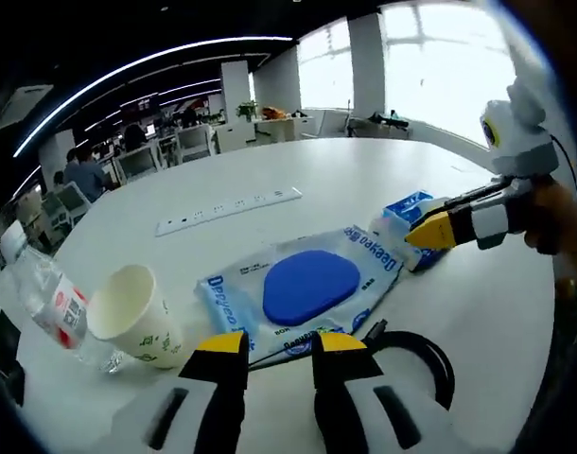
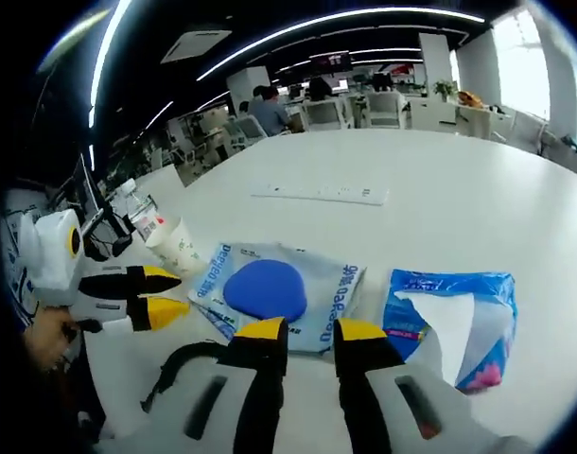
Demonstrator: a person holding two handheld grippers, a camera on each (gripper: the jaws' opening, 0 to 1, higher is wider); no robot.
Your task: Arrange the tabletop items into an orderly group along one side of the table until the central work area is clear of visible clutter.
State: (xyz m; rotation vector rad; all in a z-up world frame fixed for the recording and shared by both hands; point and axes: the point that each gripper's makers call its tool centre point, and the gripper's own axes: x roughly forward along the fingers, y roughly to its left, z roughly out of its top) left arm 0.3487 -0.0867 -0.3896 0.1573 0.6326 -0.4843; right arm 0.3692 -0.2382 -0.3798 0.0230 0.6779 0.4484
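Note:
A flat wet-wipes pack with a blue oval lid (image 1: 307, 284) (image 2: 279, 288) lies mid-table, just ahead of both grippers. My left gripper (image 1: 281, 345) is open and empty at the pack's near edge; it enters the right gripper view from the left (image 2: 163, 294), its yellow tips apart. My right gripper (image 2: 309, 333) is open and empty, with a blue tissue pack (image 2: 454, 322) (image 1: 411, 213) beside its right jaw. In the left gripper view the right gripper (image 1: 430, 232) reaches in next to that tissue pack. A paper cup (image 1: 132, 317) (image 2: 180, 248) stands next to a plastic bottle (image 1: 47, 303) (image 2: 142, 213).
A white power strip (image 1: 227, 210) (image 2: 322, 193) lies farther out on the white table (image 1: 364, 170). A black cable loop (image 1: 421, 355) (image 2: 189, 364) sits close to the grippers. A hand (image 1: 553, 218) holds the right gripper. Office desks and people are in the background.

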